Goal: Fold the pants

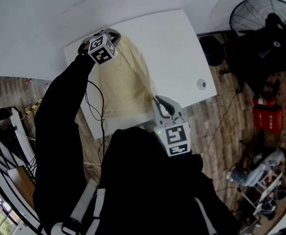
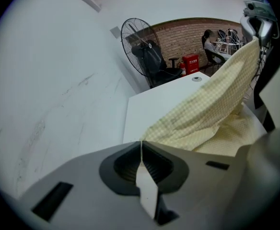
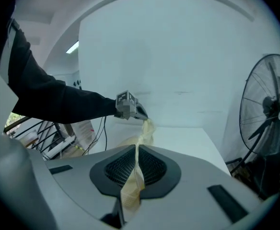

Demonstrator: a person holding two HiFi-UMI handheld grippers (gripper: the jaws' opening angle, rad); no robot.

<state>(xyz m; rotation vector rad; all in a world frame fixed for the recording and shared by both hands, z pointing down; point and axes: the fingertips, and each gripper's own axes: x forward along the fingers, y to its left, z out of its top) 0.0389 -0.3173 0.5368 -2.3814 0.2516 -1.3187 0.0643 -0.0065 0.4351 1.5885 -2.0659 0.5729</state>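
Note:
Pale yellow checked pants (image 1: 123, 80) hang stretched between my two grippers above a white table (image 1: 177, 48). My left gripper (image 1: 114, 37) is shut on one end of the cloth at the far side of the table. My right gripper (image 1: 157, 101) is shut on the other end near the table's front edge. In the left gripper view the pants (image 2: 212, 114) run from the pinched jaws (image 2: 141, 143) up to the right gripper (image 2: 255, 18). In the right gripper view the cloth (image 3: 142, 138) runs from the jaws (image 3: 136, 150) to the left gripper (image 3: 139, 113). The lower part of the pants drapes onto the table.
A small round fitting (image 1: 201, 84) sits near the table's right edge. A black standing fan (image 1: 260, 13) and a red box (image 1: 267, 114) stand on the wooden floor at the right. A white wall runs behind the table. Cables (image 1: 96, 111) hang off the table's left side.

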